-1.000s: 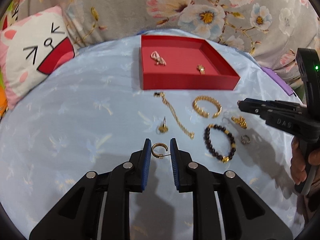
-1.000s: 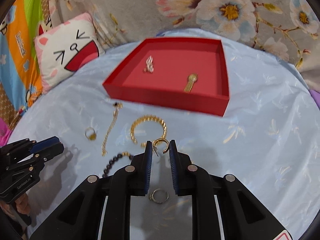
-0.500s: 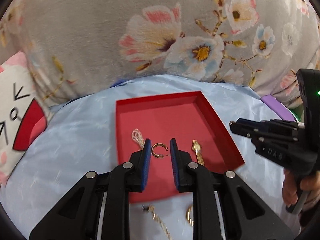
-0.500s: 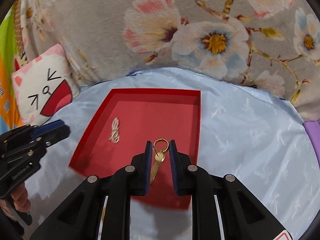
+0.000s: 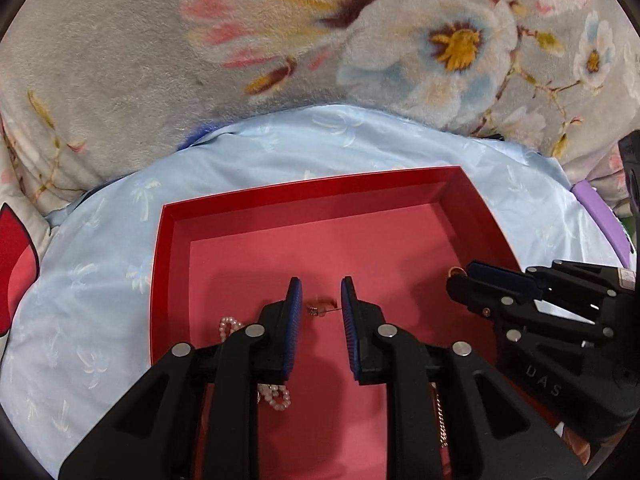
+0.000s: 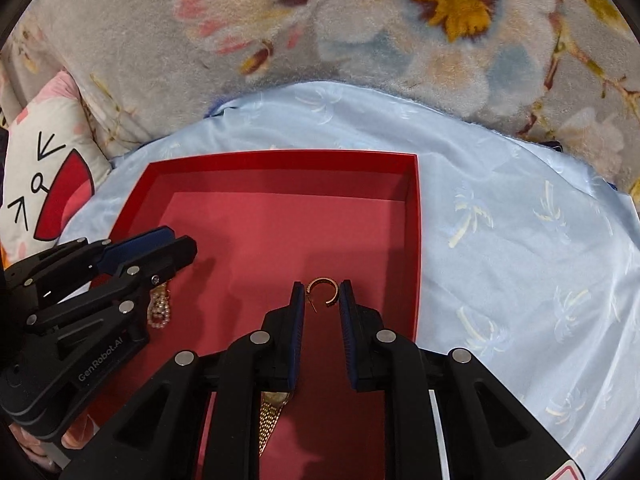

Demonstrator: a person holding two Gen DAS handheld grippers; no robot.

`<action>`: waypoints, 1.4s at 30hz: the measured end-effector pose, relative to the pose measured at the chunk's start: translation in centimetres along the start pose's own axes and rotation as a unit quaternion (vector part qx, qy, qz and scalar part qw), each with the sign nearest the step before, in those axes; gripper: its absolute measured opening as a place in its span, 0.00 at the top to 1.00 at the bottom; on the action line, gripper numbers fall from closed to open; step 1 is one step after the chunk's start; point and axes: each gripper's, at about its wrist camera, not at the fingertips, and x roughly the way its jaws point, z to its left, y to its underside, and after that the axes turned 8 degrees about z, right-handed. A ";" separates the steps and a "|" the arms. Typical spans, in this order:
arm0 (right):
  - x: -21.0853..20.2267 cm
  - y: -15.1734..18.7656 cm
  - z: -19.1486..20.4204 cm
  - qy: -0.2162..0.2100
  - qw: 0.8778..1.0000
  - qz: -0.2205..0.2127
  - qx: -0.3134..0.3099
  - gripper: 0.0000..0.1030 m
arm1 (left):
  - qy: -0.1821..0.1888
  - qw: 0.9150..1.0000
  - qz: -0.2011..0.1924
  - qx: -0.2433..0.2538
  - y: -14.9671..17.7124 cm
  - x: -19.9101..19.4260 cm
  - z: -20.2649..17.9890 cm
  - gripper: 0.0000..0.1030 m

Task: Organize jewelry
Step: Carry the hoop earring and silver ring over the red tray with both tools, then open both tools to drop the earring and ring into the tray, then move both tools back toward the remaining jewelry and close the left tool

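At the left gripper (image 5: pixel 320 300): jaws opening, low over the floor of the red tray (image 5: pixel 280 200). Between the pads, a small gold hoop, the left earring (image 5: pixel 320 307), blurred and seen edge-on, long axis crosswise from pad to pad. Pin end touching the pad at frame right, a gap toward the pad at frame left. Judged as let go or nearly so, not pinched from 2 sides. Straight below it, bare tray floor at centre frame.

At the right gripper (image 6: pixel 321 296): clamped on the right earring (image 6: pixel 322 292), a matching open hoop held flat at the very fingertips, gap of the C toward lower frame, pin slanting down by the left pad. Poised over the tray's right part, just inside the right wall. Judged next: part the pads and drop straight down; no sideways travel needed, but little margin to that wall.

Around: pearl piece (image 5: pixel 276 396) at lower left of the left view, partly under the left finger. Gold mesh strap (image 6: pixel 272 412) under the right gripper's left finger, lower centre of the right view. Both near the drop spots, neither directly below a hoop. 2 grippers side by side over 1 tray, tips apart, not touching.

Beyond the tray, pale blue cloth (image 6: pixel 520 240), then floral blanket (image 6: pixel 360 40) across the top, cat cushion (image 6: pixel 44 184) at left edge.
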 end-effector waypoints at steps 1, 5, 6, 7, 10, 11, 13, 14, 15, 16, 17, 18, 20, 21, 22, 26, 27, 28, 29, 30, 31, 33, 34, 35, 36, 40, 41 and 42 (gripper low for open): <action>0.0 0.1 0.0 0.006 1.000 -0.004 -0.001 0.83 | -0.001 1.000 -0.002 0.000 -0.1 0.1 -0.1 0.67; -0.3 0.2 0.0 0.009 1.000 -0.017 -0.001 0.74 | -0.009 1.000 -0.018 -0.018 -0.1 0.0 0.2 0.52; -0.6 0.4 -0.1 0.011 1.000 -0.024 -0.002 0.69 | -0.010 1.000 -0.020 -0.023 -0.1 -0.2 0.3 0.48; -1.3 0.7 -0.1 0.013 0.999 -0.032 -0.002 0.68 | -0.013 0.999 -0.021 -0.027 -0.1 -0.4 0.5 0.45; -3.1 1.8 0.1 0.014 0.999 -0.049 -0.009 0.65 | -0.025 0.998 -0.039 -0.034 0.7 -2.5 0.9 0.39; -3.9 2.3 0.2 0.016 0.998 -0.055 -0.012 0.64 | -0.031 0.998 -0.044 -0.035 1.0 -3.2 1.1 0.37; -5.7 3.7 0.4 0.022 0.997 -0.067 -0.020 0.60 | -0.036 0.997 -0.055 -0.035 2.1 -5.4 1.4 0.32; -6.6 4.6 0.5 0.022 0.997 -0.072 -0.023 0.58 | -0.039 0.997 -0.060 -0.036 2.8 -6.4 1.7 0.30; -7.5 5.5 0.6 0.020 0.997 -0.077 -0.026 0.56 | -0.040 0.996 -0.066 -0.037 3.7 -7.6 1.9 0.29; -8.6 6.7 0.6 0.019 0.996 -0.081 -0.029 0.55 | -0.041 0.996 -0.070 -0.037 4.7 -8.8 2.1 0.29; -9.5 7.9 0.7 0.020 0.996 -0.085 -0.030 0.55 | -0.041 0.996 -0.072 -0.037 5.7 -9.8 2.3 0.29; -10.2 8.8 0.8 0.020 0.996 -0.087 -0.031 0.55 | -0.043 0.996 -0.071 -0.036 6.6 -10.6 2.4 0.29; -11.6 11.5 0.7 0.011 0.996 -0.088 -0.029 0.54 | -0.049 0.996 -0.069 -0.035 9.1 -12.2 2.6 0.29; -11.9 12.4 0.6 0.008 0.996 -0.086 -0.027 0.54 | -0.051 0.996 -0.067 -0.035 10.3 -12.8 2.6 0.29; -12.4 13.8 0.6 0.004 0.996 -0.084 -0.025 0.54 | -0.054 0.996 -0.064 -0.037 11.5 -13.2 2.6 0.29; -12.9 18.3 0.6 0.010 0.997 -0.076 -0.018 0.54 | -0.064 0.996 -0.041 -0.041 16.3 -13.8 2.6 0.29; -12.9 19.3 0.6 0.007 0.997 -0.073 -0.014 0.54 | -0.068 0.996 -0.038 -0.040 17.3 -13.9 2.4 0.29; -12.8 20.3 0.6 0.002 0.998 -0.068 -0.011 0.54 | -0.071 0.996 -0.037 -0.039 18.4 -13.9 2.3 0.29; -12.7 21.0 0.7 0.000 0.998 -0.063 -0.010 0.54 | -0.072 0.996 -0.036 -0.039 19.4 -13.9 2.1 0.29; -12.6 21.7 0.8 0.002 0.998 -0.059 -0.011 0.54 | -0.072 0.996 -0.033 -0.040 20.4 -13.9 1.8 0.29; -12.5 22.4 1.0 0.008 0.998 -0.059 -0.013 0.54 | -0.067 0.996 -0.030 -0.042 21.2 -13.8 1.7 0.29; -12.2 23.7 1.5 0.022 0.998 -0.058 -0.022 0.54 | -0.055 0.997 -0.026 -0.049 22.4 -13.6 1.5 0.29; -12.1 24.1 1.7 0.024 0.998 -0.058 -0.025 0.54 | -0.052 0.997 -0.023 -0.051 22.9 -13.3 1.4 0.29; -12.0 24.5 1.9 0.023 0.998 -0.059 -0.026 0.54 | -0.051 0.997 -0.022 -0.053 23.2 -13.1 1.2 0.29; -11.8 24.7 2.0 0.021 0.998 -0.058 -0.027 0.54 | -0.051 0.997 -0.022 -0.056 23.4 -12.8 1.2 0.29; -11.0 25.4 2.7 0.019 0.998 -0.052 -0.039 0.54 | -0.050 0.997 -0.020 -0.047 24.3 -11.8 0.8 0.39; -10.8 25.5 2.9 0.021 0.998 -0.051 -0.044 0.54 | -0.049 0.998 -0.019 -0.046 24.4 -11.7 0.8 0.40; -10.6 25.6 3.1 0.021 0.997 -0.049 -0.049 0.54 | -0.048 0.998 -0.016 -0.045 24.6 -11.5 0.8 0.41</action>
